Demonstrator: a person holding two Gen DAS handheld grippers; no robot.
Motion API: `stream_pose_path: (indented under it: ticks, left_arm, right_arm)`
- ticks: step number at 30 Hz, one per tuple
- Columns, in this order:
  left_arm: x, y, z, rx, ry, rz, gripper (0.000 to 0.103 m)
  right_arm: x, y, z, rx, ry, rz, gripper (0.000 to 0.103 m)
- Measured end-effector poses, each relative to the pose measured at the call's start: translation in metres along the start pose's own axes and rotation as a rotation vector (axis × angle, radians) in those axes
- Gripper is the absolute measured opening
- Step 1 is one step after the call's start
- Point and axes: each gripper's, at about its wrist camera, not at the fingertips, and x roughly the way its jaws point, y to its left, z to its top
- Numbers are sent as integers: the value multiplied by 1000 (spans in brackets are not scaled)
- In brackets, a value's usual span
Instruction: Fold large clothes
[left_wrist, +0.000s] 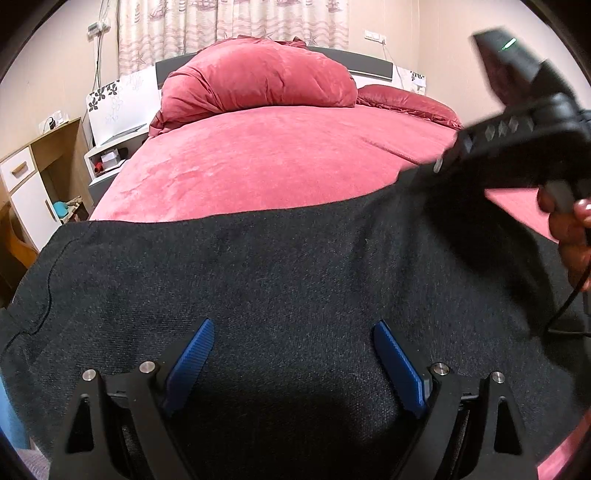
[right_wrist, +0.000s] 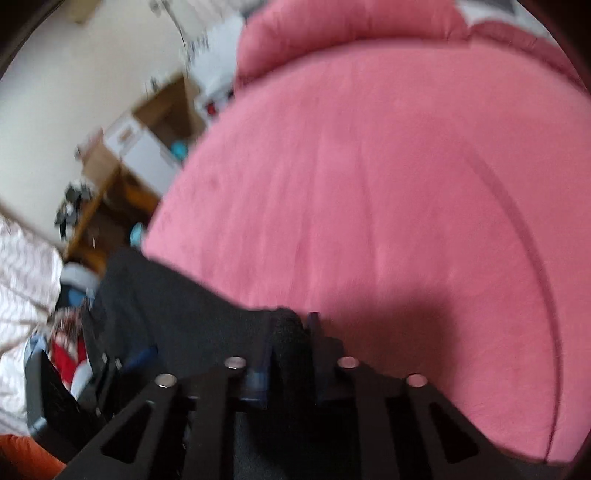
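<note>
At the far left of the left wrist view a wooden cabinet (left_wrist: 44, 177) with a white drawer and door stands against the wall, and just beside the bed a white nightstand (left_wrist: 110, 157) holds small items; a patterned curtain (left_wrist: 232, 26) hangs behind the headboard; the bed (left_wrist: 266, 162) is covered in a pink spread, with a bunched pink duvet (left_wrist: 258, 81) piled at its head; the dark garment (left_wrist: 277, 273), charcoal and coarse-woven, lies spread across the near part of the bed, its far edge running straight across the pink cover; the left gripper (left_wrist: 294, 363) hovers over the cloth with its blue pads (left_wrist: 190, 363) set wide apart and nothing between them; to the right, the right gripper (left_wrist: 439, 166) reaches down to the garment's far right corner, blurred, with a hand (left_wrist: 570, 236) on its handle at the frame's edge and a black cable trailing below; in the right wrist view, itself blurred, the right gripper (right_wrist: 291, 332) has its jaws drawn together and clamped on a bunched fold of the dark garment (right_wrist: 177, 317), which trails away to the left off the pink bed (right_wrist: 369, 184); the cabinet (right_wrist: 147, 140) shows smeared beyond the bed's left side.
</note>
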Motion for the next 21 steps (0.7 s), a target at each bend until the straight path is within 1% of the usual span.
stream_pose_path:
  ticks: [1, 2, 4, 5, 6, 8, 9, 10, 11, 13, 14, 15, 17, 19, 21]
  left_arm:
    - [0, 0, 0, -3, 0, -1, 89]
    - [0, 0, 0, -3, 1, 0, 89]
    - [0, 0, -1, 0, 1, 2, 89]
    - [0, -1, -2, 0, 1, 1, 89]
    - [0, -1, -2, 0, 1, 1, 89]
    - [0, -1, -2, 0, 0, 0, 89]
    - [0, -1, -2, 0, -1, 1, 89]
    - [0, -1, -2, 0, -2, 1, 89]
    - [-1, -1, -2, -1, -3, 1, 89]
    - [-1, -2, -3, 0, -4, 3, 89]
    - [-1, -2, -3, -1, -4, 3, 89]
    - [-1, -2, -3, -2, -5, 2, 89]
    - [-1, -3, -2, -2, -6, 3, 89]
    - [-1, -3, -2, -1, -7, 3, 89]
    - [-1, -3, -2, -2, -8, 2, 89]
  right_arm:
    - [-8, 3, 0, -8, -49, -8, 9]
    - [-13, 5, 0, -19, -84, -17, 6]
    - [-11, 13, 2, -67, -134, -88, 4]
    - [-6, 12, 4, -73, -142, -118, 2]
    - [1, 5, 6, -52, -128, -131, 1]
    - [11, -14, 12, 13, -92, -115, 3]
    - [11, -21, 12, 45, -87, -110, 13]
    - [4, -31, 13, 92, -104, -101, 22]
    - [-4, -36, 12, 128, -125, -67, 33]
    - [-24, -48, 10, 198, -151, 67, 36]
    - [-30, -53, 9, 208, -144, 108, 39]
    - [-34, -57, 9, 209, -116, 143, 41]
    - [-28, -64, 7, 202, 3, 202, 41]
    - [-13, -64, 5, 169, 128, 222, 42]
    - [-2, -63, 2, 148, 219, 256, 42]
